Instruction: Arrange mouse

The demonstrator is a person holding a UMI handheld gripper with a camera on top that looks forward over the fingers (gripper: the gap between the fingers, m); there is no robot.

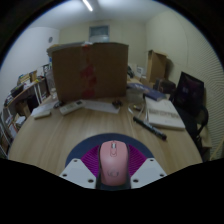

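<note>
A pink computer mouse (114, 161) sits between my two fingers, its scroll wheel end pointing away from me. My gripper (114, 168) has its magenta pads (91, 157) pressed against both sides of the mouse, so it is shut on it. The mouse is held over a dark blue round mouse mat (90, 143) that lies on the wooden table (70, 130), near the table's front edge. Whether the mouse rests on the mat or hangs just above it cannot be told.
A large cardboard box (88, 70) stands at the far side of the table. A white keyboard (88, 105) lies before it. Papers, a book (163, 115) and a dark pen-like thing (150, 128) lie to the right. A black chair (190, 95) stands at the right.
</note>
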